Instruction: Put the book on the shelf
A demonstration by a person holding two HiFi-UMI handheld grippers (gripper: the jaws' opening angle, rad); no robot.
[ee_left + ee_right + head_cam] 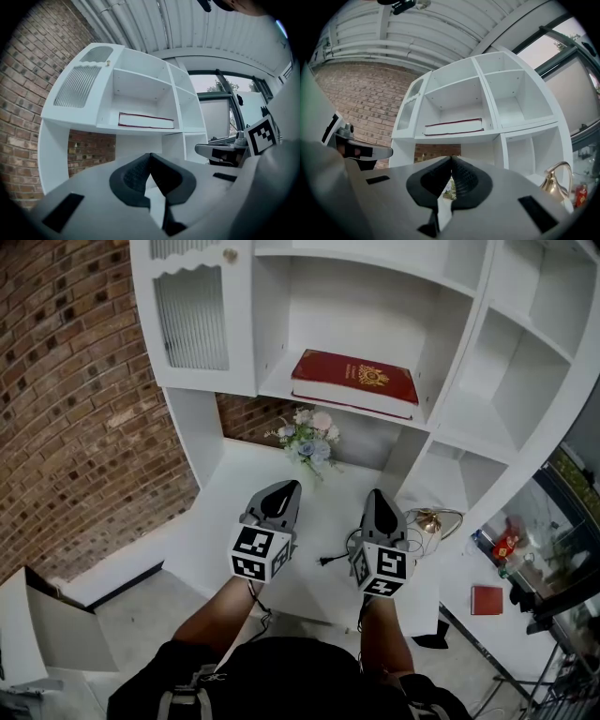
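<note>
Okay, the book (pixel 354 381) lay flat, cover up, on the white shelf unit (pixel 469 352), in the open middle compartment just right of the ribbed-glass door (pixel 192 315), so I judged the task as good as done. It was a dark red hardback, thick, with a pale page block showing along the near edge in both gripper views. My read: stiff, fairly heavy, won't flex, and the cover looked smooth, so possibly slick under the pads. To move it, I'd pinch the near long edge, which sat close to the shelf lip, or take both short ends, one gripper each. Writing: a gold emblem at the cover's right end, too small to read, and no title or brand legible anywhere. The left gripper (pixel 286 488) and right gripper (pixel 377 495) hovered side by side over the white desk surface (pixel 234 484) below the shelf, well apart from the book, both clenched, jaws together at the tips, nothing between them. Each carried its marker cube (pixel 260 554), black-and-white squares only, no text. Between the grippers and the book's compartment a small bouquet (pixel 309 439) stood at the back. A brass-coloured curved thing (pixel 433 519) sat just right of the right gripper, and a black plug and cable (pixel 328 561) lay between the two. Brick wall (pixel 66 381) on the left. A small red flat item (pixel 487 599) lay lower right, label unreadable.
</note>
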